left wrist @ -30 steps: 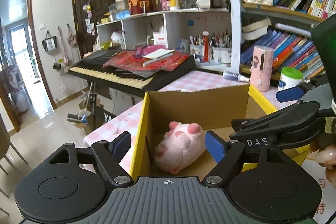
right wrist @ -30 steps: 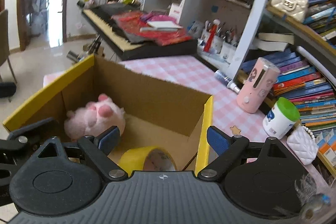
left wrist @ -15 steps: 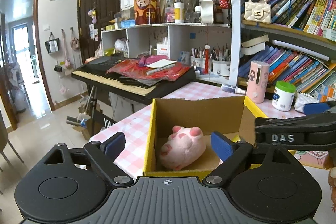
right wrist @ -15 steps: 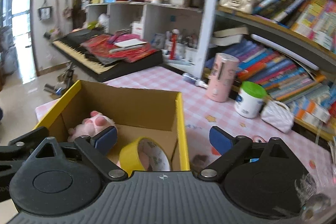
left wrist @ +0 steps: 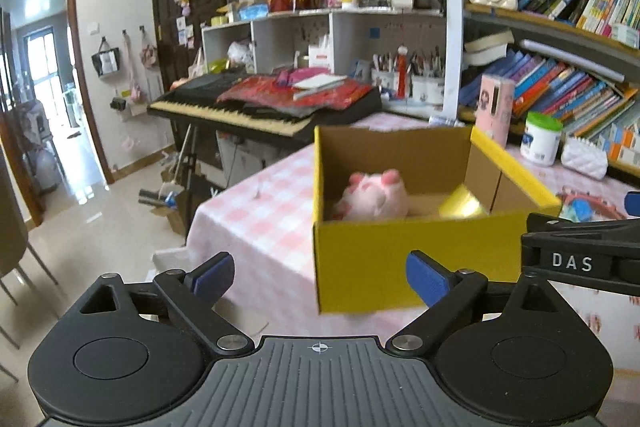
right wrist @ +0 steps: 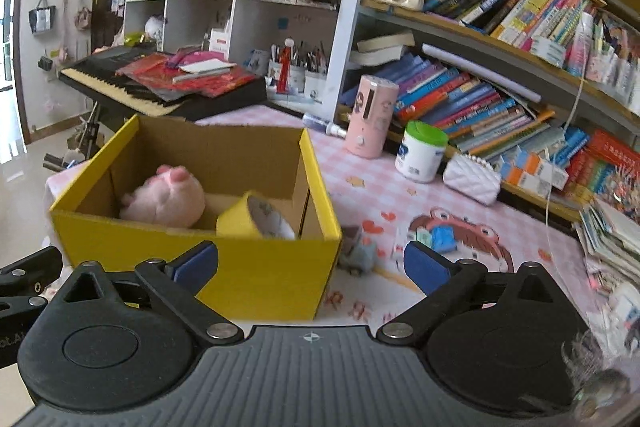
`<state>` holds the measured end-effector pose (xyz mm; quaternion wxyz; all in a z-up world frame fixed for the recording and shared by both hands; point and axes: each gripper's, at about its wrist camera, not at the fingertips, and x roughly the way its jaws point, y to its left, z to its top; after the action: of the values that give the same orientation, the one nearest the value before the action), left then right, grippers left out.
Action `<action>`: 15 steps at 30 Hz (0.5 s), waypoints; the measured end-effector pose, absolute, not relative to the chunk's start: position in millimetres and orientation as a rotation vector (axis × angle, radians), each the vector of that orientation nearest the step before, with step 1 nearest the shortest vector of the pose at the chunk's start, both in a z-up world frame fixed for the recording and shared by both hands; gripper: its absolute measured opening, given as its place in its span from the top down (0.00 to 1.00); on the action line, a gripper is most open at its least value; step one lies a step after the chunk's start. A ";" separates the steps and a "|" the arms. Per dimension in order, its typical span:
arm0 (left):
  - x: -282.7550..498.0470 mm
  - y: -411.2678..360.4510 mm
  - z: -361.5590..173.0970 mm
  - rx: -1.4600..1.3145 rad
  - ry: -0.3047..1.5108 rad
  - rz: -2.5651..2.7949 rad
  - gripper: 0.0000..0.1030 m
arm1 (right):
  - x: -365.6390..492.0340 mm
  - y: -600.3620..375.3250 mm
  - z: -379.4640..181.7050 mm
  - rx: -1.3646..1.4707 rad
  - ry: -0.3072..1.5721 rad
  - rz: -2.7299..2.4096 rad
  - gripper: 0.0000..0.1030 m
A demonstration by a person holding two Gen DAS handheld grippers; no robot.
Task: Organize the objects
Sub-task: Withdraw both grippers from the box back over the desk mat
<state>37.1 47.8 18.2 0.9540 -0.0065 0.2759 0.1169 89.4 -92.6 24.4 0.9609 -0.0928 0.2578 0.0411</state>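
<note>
Right wrist view is showing the yellow box sitting on the worktop just ahead of the right gripper, with the pink plush and the tape roll lying inside it, the roll just right of the plush and nearer the right fingers. Both things are resting in the box already, so the packing step is looking done for these two, and the job is probably standing between items. The right fingers are spreading wide and are holding nothing; the left one is overlapping the box's near wall in the picture, though I cannot tell whether it is touching. Left wrist view is showing the left gripper likewise gaping wide and empty, the box lying ahead and toward its right finger, apart from both tips. To the right of the right fingers, a small grey-blue toy is lying on the worktop just beside the box's corner, and farther off a white jar, a pink cylinder and a white purse are standing near the bookshelf. The next move is likely calling for choosing one loose thing, perhaps that toy, swinging the right fingers over it, lowering them around it and closing gently before lifting it toward the box. The toy is small and low, so the fingers would be needing to come down close to the cloth.
</note>
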 end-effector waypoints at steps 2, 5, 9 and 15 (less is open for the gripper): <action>28.9 48.2 15.1 -0.006 0.578 0.237 0.08 | 80.0 -91.7 20.1 -0.184 0.543 0.079 0.03; 18.3 47.6 11.5 0.008 0.595 0.232 0.08 | 64.8 -90.3 13.3 -0.178 0.572 0.073 0.03; 3.7 46.7 6.8 0.024 0.619 0.225 0.08 | 48.5 -89.8 6.9 -0.171 0.592 0.063 0.02; -12.9 44.1 0.3 0.044 0.651 0.203 0.08 | 28.4 -93.4 -2.7 -0.158 0.629 0.033 0.00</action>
<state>-12.9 44.1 0.3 0.9423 0.0217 0.3191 0.0994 28.4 -93.4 -2.7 0.9477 -0.0775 0.3090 0.0160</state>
